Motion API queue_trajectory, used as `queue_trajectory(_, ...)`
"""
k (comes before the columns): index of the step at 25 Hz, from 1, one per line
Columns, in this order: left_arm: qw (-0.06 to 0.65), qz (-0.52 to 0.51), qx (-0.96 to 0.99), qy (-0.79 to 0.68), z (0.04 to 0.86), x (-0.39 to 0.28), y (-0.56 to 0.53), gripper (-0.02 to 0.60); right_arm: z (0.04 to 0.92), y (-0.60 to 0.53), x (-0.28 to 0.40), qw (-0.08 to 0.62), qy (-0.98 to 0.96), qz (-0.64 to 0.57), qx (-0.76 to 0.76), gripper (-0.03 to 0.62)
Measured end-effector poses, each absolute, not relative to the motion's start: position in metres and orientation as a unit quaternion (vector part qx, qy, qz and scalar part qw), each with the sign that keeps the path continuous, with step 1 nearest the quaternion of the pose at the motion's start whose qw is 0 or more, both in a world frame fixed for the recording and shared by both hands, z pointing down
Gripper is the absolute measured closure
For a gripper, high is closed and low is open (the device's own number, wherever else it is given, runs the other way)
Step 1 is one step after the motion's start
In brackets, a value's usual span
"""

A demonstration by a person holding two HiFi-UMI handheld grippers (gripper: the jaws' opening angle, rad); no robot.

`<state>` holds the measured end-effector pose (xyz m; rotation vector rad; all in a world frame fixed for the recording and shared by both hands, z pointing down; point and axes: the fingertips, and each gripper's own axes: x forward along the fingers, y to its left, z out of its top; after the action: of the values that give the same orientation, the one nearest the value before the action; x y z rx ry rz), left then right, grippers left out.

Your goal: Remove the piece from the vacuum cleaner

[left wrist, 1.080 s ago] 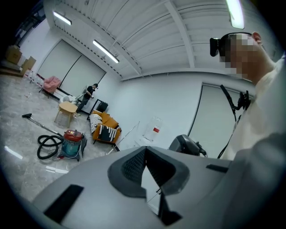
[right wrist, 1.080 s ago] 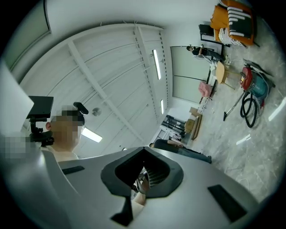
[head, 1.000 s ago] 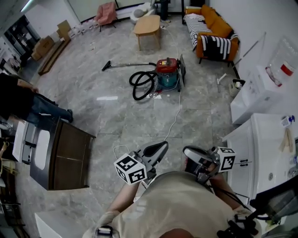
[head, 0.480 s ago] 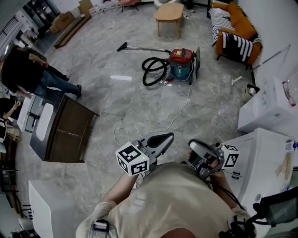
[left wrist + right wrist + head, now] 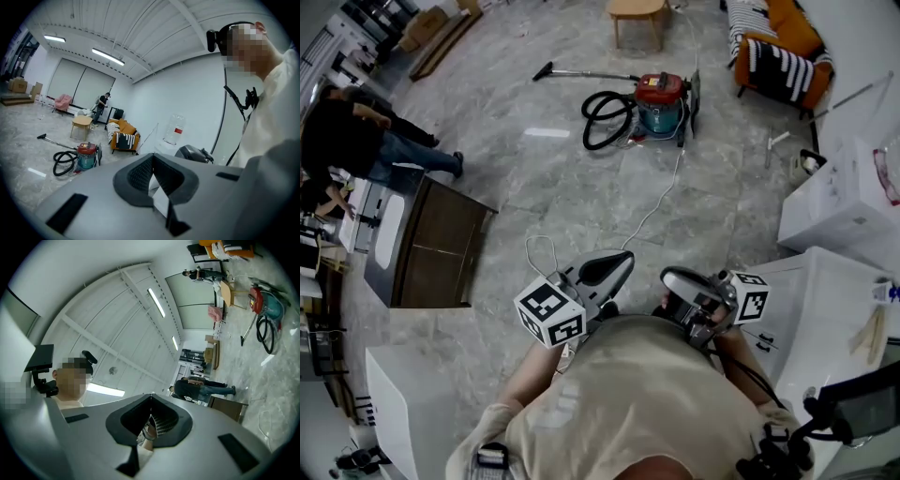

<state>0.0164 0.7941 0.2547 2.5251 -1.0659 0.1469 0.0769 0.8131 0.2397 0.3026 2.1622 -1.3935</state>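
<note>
The vacuum cleaner (image 5: pixel 661 105), a teal drum with a red top, stands on the grey floor far ahead of me. Its black hose (image 5: pixel 602 119) coils at its left, and the metal wand with the floor nozzle (image 5: pixel 581 73) lies beyond it. A white power cord (image 5: pixel 652 214) trails from it toward me. My left gripper (image 5: pixel 623 259) and right gripper (image 5: pixel 667 279) are held close to my chest, both shut with nothing in them, a long way from the cleaner. The vacuum cleaner (image 5: pixel 87 155) also shows in the left gripper view, and sideways as the vacuum cleaner (image 5: pixel 263 303) in the right gripper view.
A dark cabinet (image 5: pixel 441 248) stands at my left, with people (image 5: pixel 366 141) beyond it. White cabinets (image 5: pixel 848 202) line the right side. An orange sofa (image 5: pixel 773 47) and a wooden table (image 5: pixel 637 9) stand behind the vacuum cleaner. A white unit (image 5: pixel 394 394) sits at lower left.
The head view has shifted, so the vacuum cleaner now sits higher in the frame. Both grippers stay shut near my chest. The person at the left has moved.
</note>
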Motion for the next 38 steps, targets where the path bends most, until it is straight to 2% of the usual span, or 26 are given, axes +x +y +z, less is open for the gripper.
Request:
queue_trajectory(10, 0.177, 0.091, 0.918, -0.344, 0.262, 0.051, 0.775, 0.578, 0.251, 0.800, 0.111, 0.300, 0.799, -0.517, 0.066, 0.592)
queue_trajectory(17, 0.160, 0.085, 0.922, -0.341, 0.261, 0.043, 0.746, 0.578, 0.252, 0.786, 0.121, 0.303, 0.806, -0.508, 0.014, 0.592)
queue_trajectory(23, 0.190, 0.032, 0.916, -0.351, 0.258, 0.002, 0.714, 0.578, 0.251, 0.767, 0.091, 0.277, 0.817, -0.506, -0.012, 0.592)
queue_trajectory(30, 0.196, 0.007, 0.919, -0.341, 0.253, -0.056, 0.685, 0.578, 0.239, 0.743, 0.024, 0.221, 0.846, -0.484, -0.025, 0.592)
queue_trajectory(38, 0.196, -0.003, 0.930, -0.310, 0.254, -0.106, 0.655, 0.578, 0.231, 0.708, -0.025, 0.247, 0.841, -0.479, -0.050, 0.592)
